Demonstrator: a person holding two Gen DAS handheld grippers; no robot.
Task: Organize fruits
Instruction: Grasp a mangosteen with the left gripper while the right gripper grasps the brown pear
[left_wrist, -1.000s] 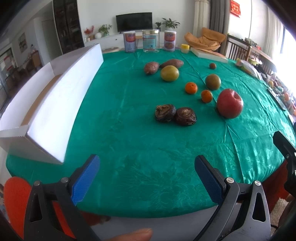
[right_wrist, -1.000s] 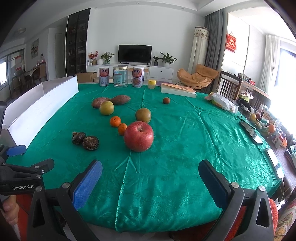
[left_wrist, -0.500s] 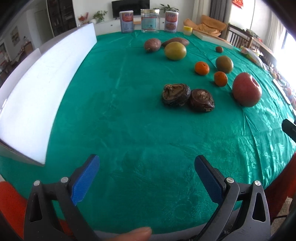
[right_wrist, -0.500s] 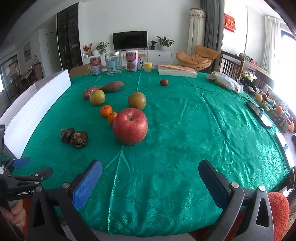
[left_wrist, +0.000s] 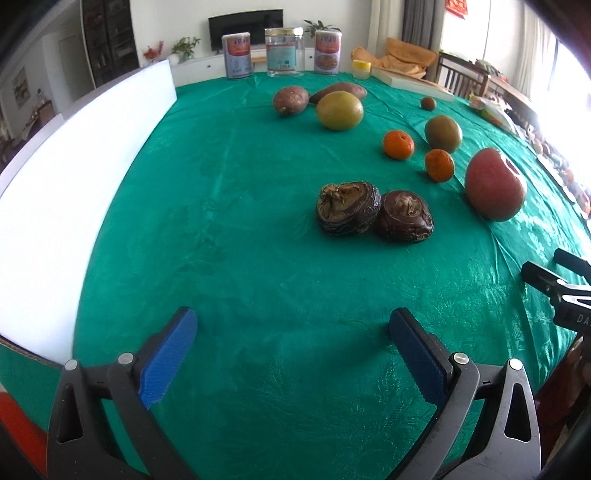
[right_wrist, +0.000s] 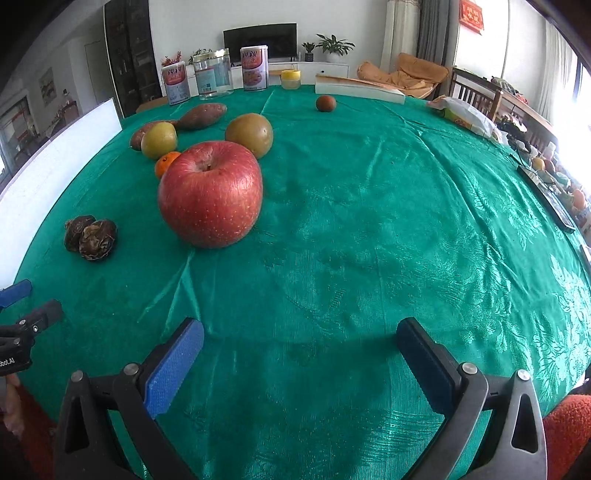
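Note:
Fruits lie on a green tablecloth. Two dark wrinkled fruits sit ahead of my open, empty left gripper. Beyond them are two oranges, a red apple, a yellow-green fruit, a brown-green fruit and two sweet potatoes. My right gripper is open and empty, with the red apple ahead to its left. The wrinkled fruits lie further left.
A long white box stands along the table's left side. Two cans and a clear jar stand at the far edge, with a yellow-lidded pot and a flat box. A small brown fruit lies far back.
Both grippers have moved forward over the table toward the fruits. The wrinkled fruits and the apple are now closer. Both grippers stay open.

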